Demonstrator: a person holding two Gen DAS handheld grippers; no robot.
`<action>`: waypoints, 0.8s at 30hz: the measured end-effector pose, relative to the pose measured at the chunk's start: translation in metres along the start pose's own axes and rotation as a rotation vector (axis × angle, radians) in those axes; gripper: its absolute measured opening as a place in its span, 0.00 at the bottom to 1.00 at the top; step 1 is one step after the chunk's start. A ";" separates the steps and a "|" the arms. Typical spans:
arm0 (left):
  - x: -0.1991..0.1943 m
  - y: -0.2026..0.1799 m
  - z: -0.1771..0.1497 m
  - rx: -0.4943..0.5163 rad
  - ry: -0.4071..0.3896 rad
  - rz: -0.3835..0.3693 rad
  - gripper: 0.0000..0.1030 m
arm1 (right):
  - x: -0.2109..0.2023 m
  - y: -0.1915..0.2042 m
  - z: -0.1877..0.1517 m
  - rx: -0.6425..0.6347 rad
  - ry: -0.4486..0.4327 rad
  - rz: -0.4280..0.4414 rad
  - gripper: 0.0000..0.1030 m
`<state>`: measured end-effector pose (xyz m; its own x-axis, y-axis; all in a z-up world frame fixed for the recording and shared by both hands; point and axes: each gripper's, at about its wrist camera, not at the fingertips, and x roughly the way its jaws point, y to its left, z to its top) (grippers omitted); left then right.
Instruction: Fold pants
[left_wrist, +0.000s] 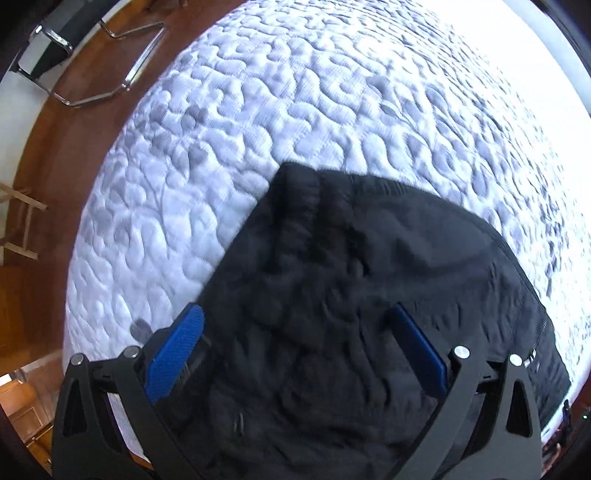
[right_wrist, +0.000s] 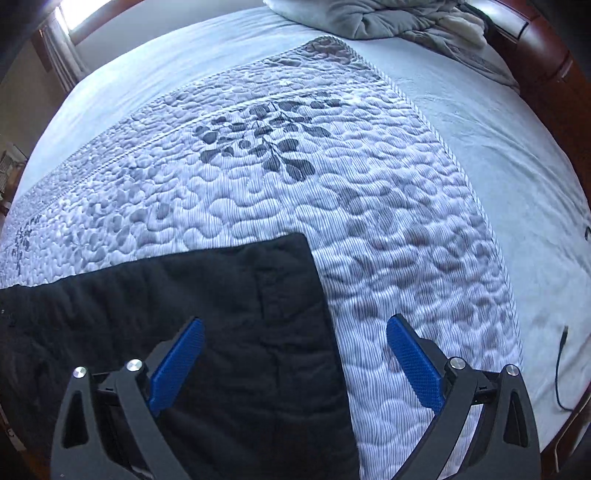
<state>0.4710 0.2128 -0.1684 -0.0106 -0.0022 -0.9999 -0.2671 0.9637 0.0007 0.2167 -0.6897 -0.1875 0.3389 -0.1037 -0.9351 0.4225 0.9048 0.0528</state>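
Black pants (left_wrist: 369, 295) lie folded flat on a white and grey quilt (left_wrist: 258, 129). My left gripper (left_wrist: 295, 314) hovers open above the pants, its blue pads (left_wrist: 177, 350) spread wide with only cloth below them. In the right wrist view the pants (right_wrist: 184, 314) fill the lower left, with one squared corner pointing up the bed. My right gripper (right_wrist: 295, 325) is open over the pants' right edge: the left pad (right_wrist: 181, 362) is over black cloth, the right one over the quilt (right_wrist: 332, 184).
The quilt covers a pale sheet (right_wrist: 498, 166) on the bed. A grey blanket heap (right_wrist: 406, 22) lies at the far end. A dark cable (right_wrist: 561, 369) runs along the right edge. A chrome-framed chair (left_wrist: 85, 48) stands on the wooden floor (left_wrist: 48, 166) left of the bed.
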 end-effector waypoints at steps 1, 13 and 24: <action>0.001 -0.002 0.003 0.000 0.006 -0.013 0.98 | 0.002 0.001 0.001 -0.005 0.001 0.002 0.97; -0.002 -0.028 -0.005 0.006 0.029 -0.147 0.27 | 0.022 0.013 -0.004 -0.042 0.029 0.009 0.97; -0.019 -0.090 -0.047 0.113 -0.061 -0.072 0.11 | 0.024 -0.013 0.012 -0.015 0.045 0.033 0.97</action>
<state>0.4503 0.1133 -0.1489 0.0644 -0.0599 -0.9961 -0.1550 0.9855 -0.0692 0.2289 -0.7088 -0.2062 0.3139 -0.0553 -0.9478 0.3991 0.9135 0.0788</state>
